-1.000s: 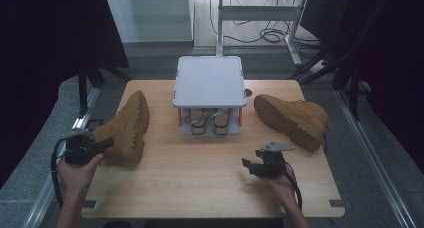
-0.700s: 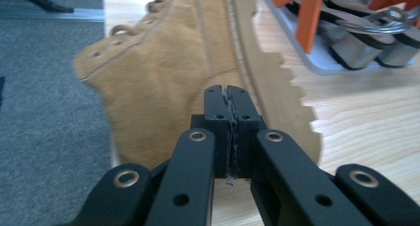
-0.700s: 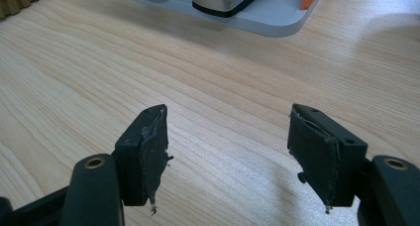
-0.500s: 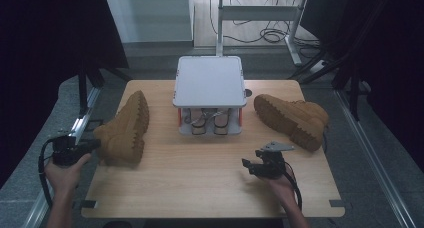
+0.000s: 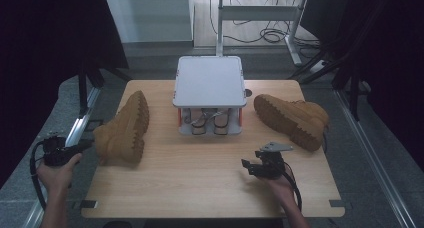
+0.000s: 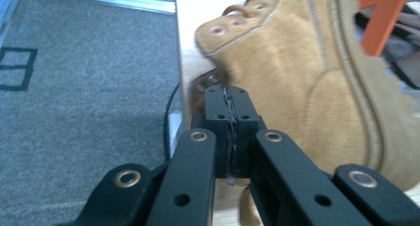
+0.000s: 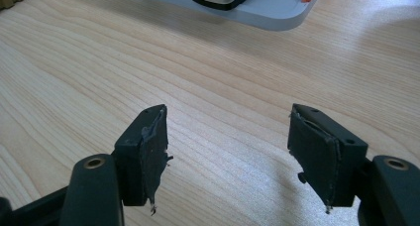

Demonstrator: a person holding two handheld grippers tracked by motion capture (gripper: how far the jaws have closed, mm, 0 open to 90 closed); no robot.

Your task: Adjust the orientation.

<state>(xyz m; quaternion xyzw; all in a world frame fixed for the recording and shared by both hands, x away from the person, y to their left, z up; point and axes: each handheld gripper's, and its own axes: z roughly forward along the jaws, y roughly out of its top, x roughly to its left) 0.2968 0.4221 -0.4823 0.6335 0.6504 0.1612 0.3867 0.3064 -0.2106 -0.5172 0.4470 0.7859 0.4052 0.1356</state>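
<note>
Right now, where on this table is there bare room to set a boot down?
The widest bare wood is the front middle of the table, between the left boot and the right gripper. A narrower strip lies between the shoe rack and the right boot. The back centre is crowded by the rack.

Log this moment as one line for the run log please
left gripper: shut, at left boot by table edge | right gripper: open, empty, over table | right boot: untouched | shoe rack: centre
</note>
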